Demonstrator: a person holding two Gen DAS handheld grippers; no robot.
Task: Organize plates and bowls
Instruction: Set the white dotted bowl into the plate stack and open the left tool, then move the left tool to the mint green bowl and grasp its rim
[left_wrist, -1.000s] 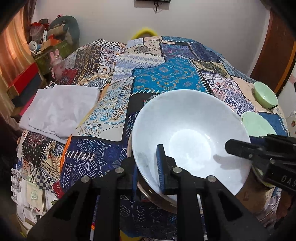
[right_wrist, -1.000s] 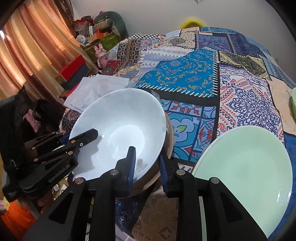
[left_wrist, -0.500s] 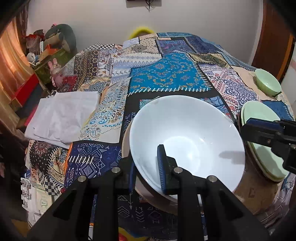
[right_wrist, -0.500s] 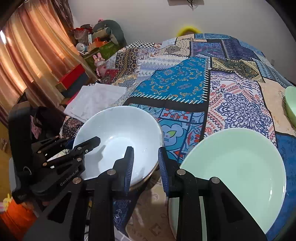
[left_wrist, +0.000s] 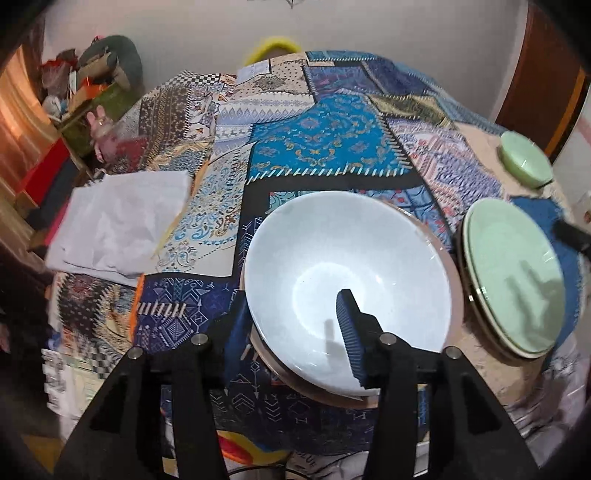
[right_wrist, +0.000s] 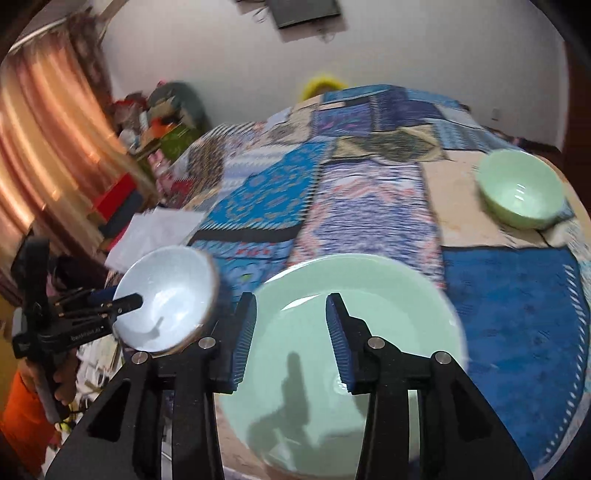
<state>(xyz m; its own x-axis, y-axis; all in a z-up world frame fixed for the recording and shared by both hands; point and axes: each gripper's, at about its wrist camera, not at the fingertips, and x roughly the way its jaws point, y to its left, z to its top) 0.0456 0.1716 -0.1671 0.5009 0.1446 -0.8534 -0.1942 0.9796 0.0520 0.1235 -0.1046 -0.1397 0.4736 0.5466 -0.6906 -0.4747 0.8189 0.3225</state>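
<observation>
Grippers both point down at the patchwork cloth (left_wrist: 328, 147) on the table, and we see the jaws of each have just been opening. Our left gripper (left_wrist: 291, 332) has one finger inside the white bowl (left_wrist: 347, 273) and one outside its near rim, with a gap, so it is not squeezing. The bowl sits on a brown plate (left_wrist: 455, 291). Our right gripper (right_wrist: 290, 332) hangs over the green plate (right_wrist: 369, 291), holding nothing. We count one white bowl, one small green bowl (right_wrist: 519, 192) far to the right, one brown plate, and green plates that look like two stacked.
</observation>
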